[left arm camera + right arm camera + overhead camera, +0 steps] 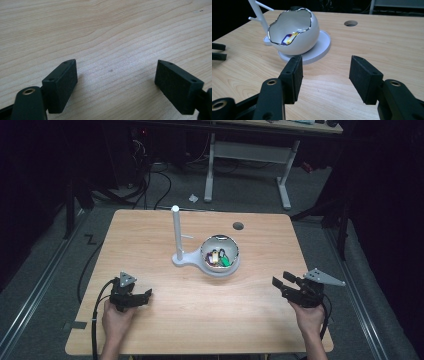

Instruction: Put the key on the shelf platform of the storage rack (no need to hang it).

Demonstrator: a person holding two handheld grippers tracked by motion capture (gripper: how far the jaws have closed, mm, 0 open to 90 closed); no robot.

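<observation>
Left tool (147, 294) sits wide open near the worktop's (250, 320) front left corner, gripping nothing; right tool (278, 285) gapes too, empty, facing the white bowl (294, 35). No readable writing.

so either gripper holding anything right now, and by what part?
Nothing held. The left gripper and the right gripper both have open jaws with only bare table between them; the egg-shaped bowl sits untouched.

A white egg-shaped bowl (220, 254) with a jagged, silver-edged rim stands upright on a round white base (322, 45) near the middle of the table (150, 235), slightly toward its far edge. Small colourful items (220, 258) lie inside. A white post (176, 232) with short pegs rises upright just beside the bowl's left.
</observation>
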